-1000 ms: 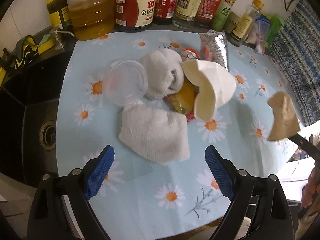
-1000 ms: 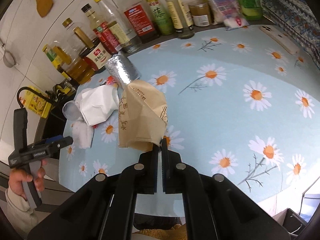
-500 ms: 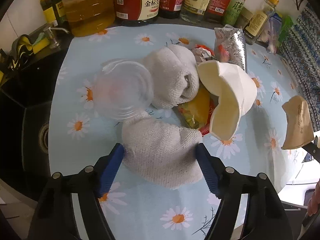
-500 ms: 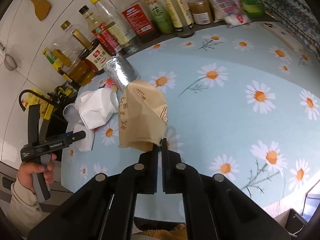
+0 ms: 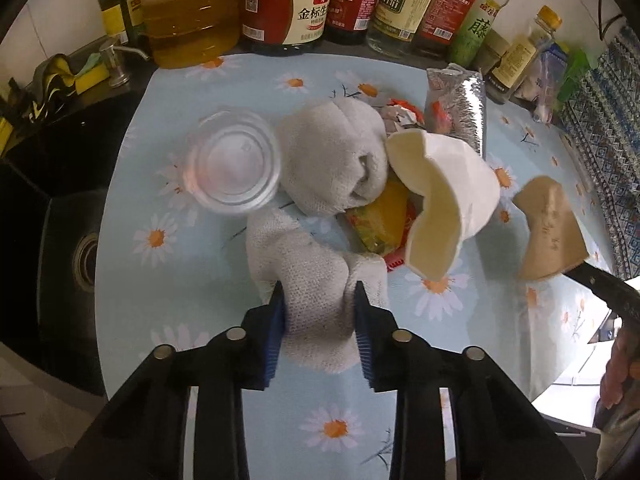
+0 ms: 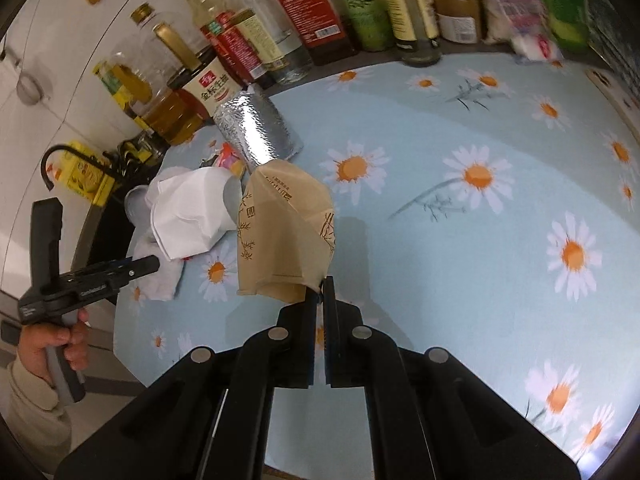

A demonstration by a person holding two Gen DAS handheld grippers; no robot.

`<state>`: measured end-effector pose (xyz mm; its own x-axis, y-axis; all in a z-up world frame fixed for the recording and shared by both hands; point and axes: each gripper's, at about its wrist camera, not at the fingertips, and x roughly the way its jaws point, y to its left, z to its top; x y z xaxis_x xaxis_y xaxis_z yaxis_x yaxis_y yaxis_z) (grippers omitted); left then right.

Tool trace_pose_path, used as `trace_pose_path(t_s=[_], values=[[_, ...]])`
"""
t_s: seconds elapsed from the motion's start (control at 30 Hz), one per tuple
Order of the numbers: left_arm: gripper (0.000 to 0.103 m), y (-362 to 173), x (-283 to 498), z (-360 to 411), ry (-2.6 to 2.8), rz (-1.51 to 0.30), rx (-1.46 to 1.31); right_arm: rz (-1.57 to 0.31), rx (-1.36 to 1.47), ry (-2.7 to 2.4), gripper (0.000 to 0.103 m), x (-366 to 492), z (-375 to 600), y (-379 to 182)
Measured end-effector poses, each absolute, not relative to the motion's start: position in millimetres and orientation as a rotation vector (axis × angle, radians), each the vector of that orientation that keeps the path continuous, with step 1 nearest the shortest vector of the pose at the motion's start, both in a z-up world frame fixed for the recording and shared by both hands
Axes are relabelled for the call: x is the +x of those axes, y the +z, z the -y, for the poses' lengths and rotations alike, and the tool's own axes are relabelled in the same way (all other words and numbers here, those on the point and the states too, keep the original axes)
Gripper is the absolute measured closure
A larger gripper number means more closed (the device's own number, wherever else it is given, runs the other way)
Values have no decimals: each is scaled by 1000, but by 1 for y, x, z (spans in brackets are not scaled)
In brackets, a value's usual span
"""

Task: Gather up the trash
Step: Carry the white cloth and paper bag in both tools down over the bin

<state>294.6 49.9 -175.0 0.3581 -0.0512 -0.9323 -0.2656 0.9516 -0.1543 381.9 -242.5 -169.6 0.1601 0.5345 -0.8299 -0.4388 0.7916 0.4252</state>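
A trash pile lies on the daisy tablecloth [image 5: 168, 280]. It holds a crumpled white paper towel [image 5: 304, 256], a second towel wad [image 5: 336, 156], a clear plastic lid [image 5: 234, 164], a crushed white paper cup [image 5: 448, 184], a yellow wrapper [image 5: 380, 220] and a foil bag [image 5: 460, 108]. My left gripper [image 5: 319, 296] points down at the near towel; its jaws are closing and the blue pads squeeze the towel from both sides. My right gripper [image 6: 320, 284] is shut on the lower corner of a brown paper bag [image 6: 284, 216], held above the table right of the pile.
Oil, soy sauce and vinegar bottles [image 5: 304, 0] line the back edge. A dark sink [image 5: 60, 240] lies left of the table. A patterned cloth [image 5: 612, 120] hangs at the right. A person's hand [image 6: 60, 340] holds the left gripper's handle.
The left gripper came down over the near paper towel and its jaws went from wide apart to pinching it. The right gripper carried the brown bag a little closer to the pile.
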Motion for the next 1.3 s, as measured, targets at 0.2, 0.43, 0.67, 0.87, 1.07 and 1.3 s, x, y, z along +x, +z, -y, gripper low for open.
trace_pose_path(t_s=[0.2,0.43,0.67,0.87,1.07,1.3], values=[[77,-173,283,-40,148,-1206,-320,-1232,79,758,99,393,233,-170],[77,-163,260,-38,142,-1184,-326,-1242,56,791,99,378,222,-165],[77,-155,234,-37,55,-1159,-348,-1202,74,767,99,340,217,-142],[77,-162,220,-42,-161,-1146,-575,-1184,92,724,99,308,220,-130],[77,-174,203,-42,-279,-1144,-688,-1168,95,684,99,279,227,-125],[77,-172,193,-39,-393,-1097,-789,-1159,107,651,99,249,233,-121]])
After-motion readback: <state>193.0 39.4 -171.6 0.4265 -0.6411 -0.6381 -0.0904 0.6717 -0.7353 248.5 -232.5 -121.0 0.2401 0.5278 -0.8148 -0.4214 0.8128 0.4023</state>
